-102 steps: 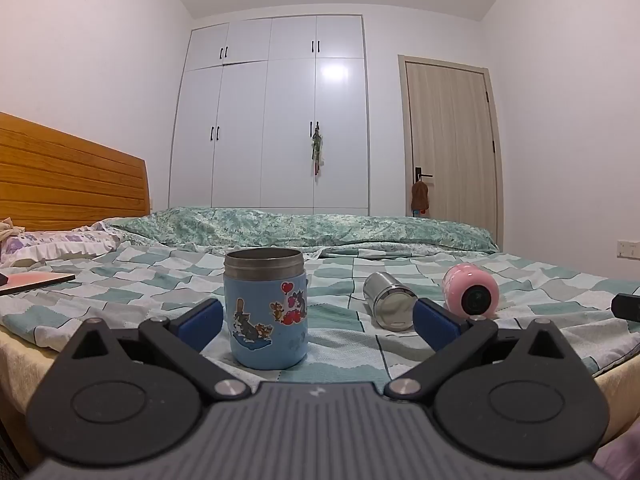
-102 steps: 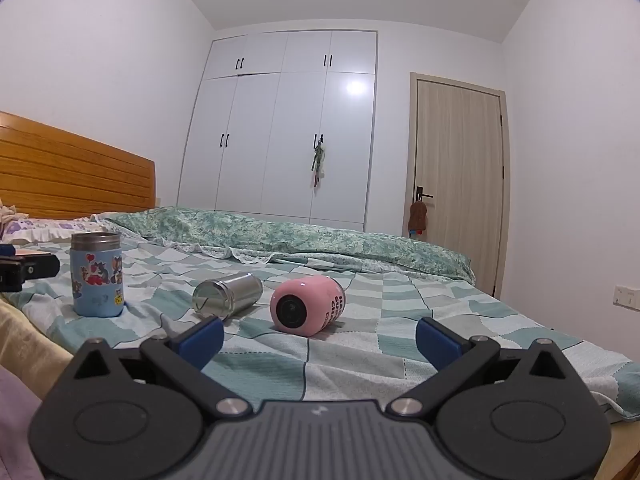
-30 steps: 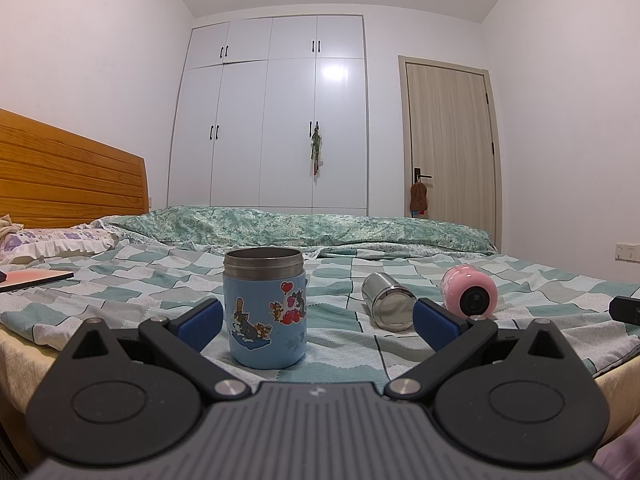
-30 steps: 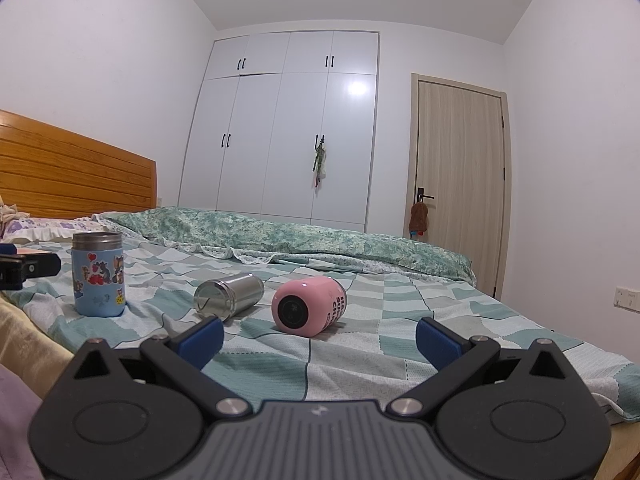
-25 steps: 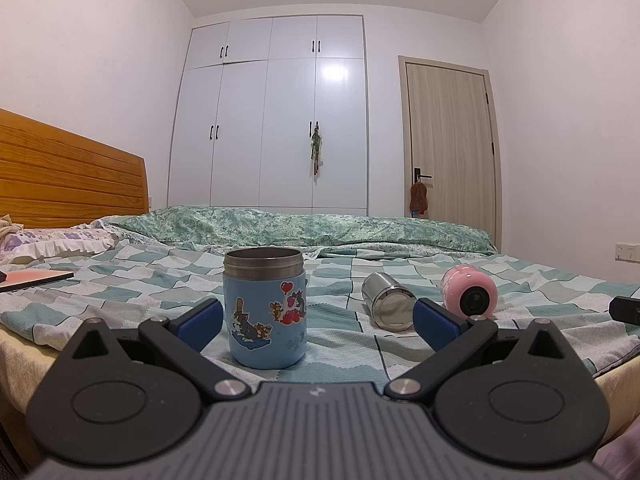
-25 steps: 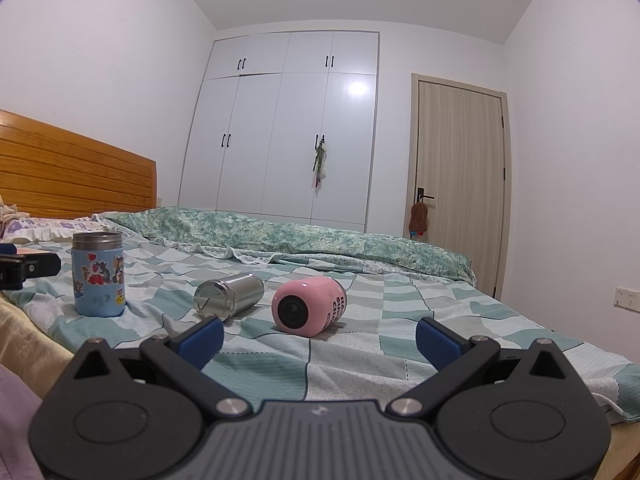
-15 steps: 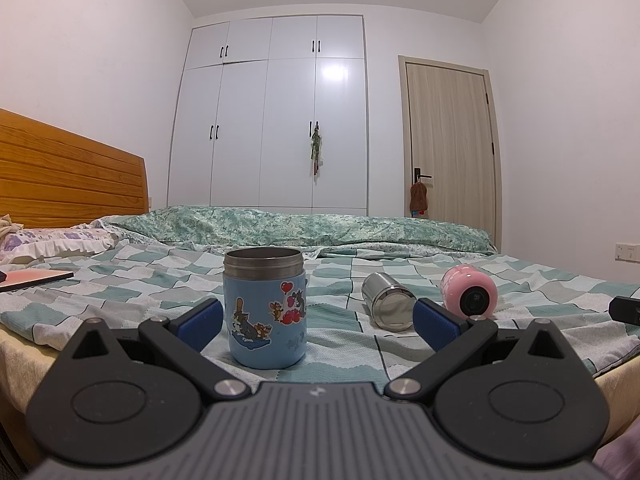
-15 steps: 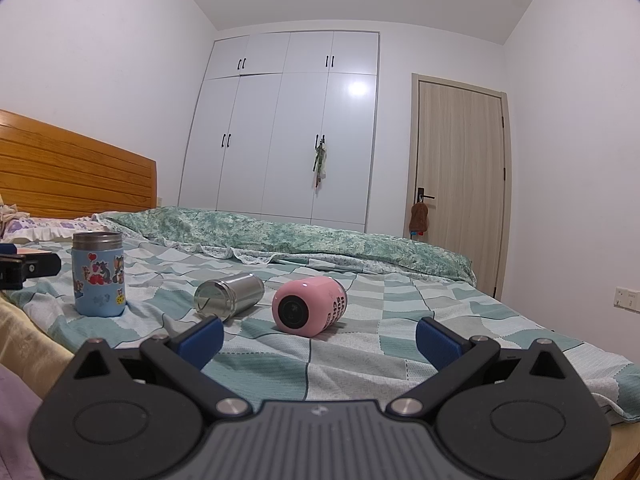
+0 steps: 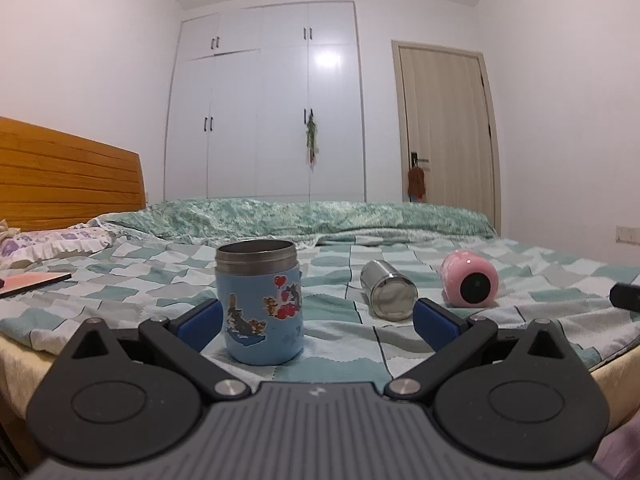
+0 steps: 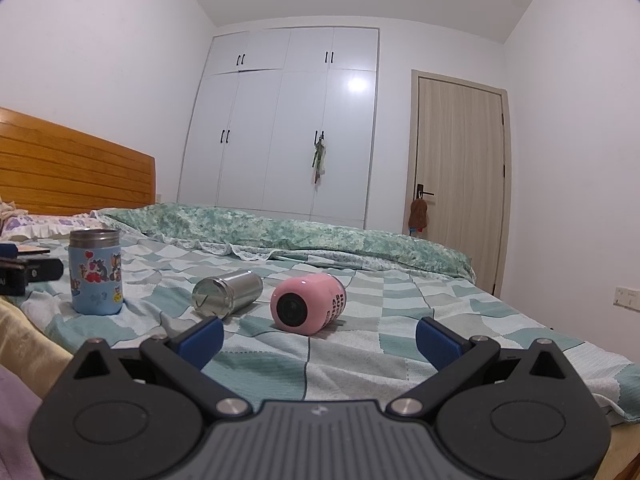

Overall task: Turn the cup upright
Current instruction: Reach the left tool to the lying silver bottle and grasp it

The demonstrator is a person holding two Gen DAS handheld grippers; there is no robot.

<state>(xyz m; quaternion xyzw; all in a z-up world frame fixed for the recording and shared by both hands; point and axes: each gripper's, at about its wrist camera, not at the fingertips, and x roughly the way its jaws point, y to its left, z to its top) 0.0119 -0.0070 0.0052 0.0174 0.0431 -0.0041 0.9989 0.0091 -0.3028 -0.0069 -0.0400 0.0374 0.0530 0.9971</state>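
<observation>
On the left of the bed, the blue cup stands upright already, just beyond the left gripper, whose jaws are spread and hold nothing. To its right the steel cup and then the pink cup lie on their sides, near each other. Both look stiff and probably light; the steel one is smooth and may slip or roll, so hold the wall near the middle. The soft quilt may let an upright cup tip. The right gripper is spread too, with free room around.

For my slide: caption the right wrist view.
Open right tongs face pink cup and steel cup lying sideways on the bed.
</observation>
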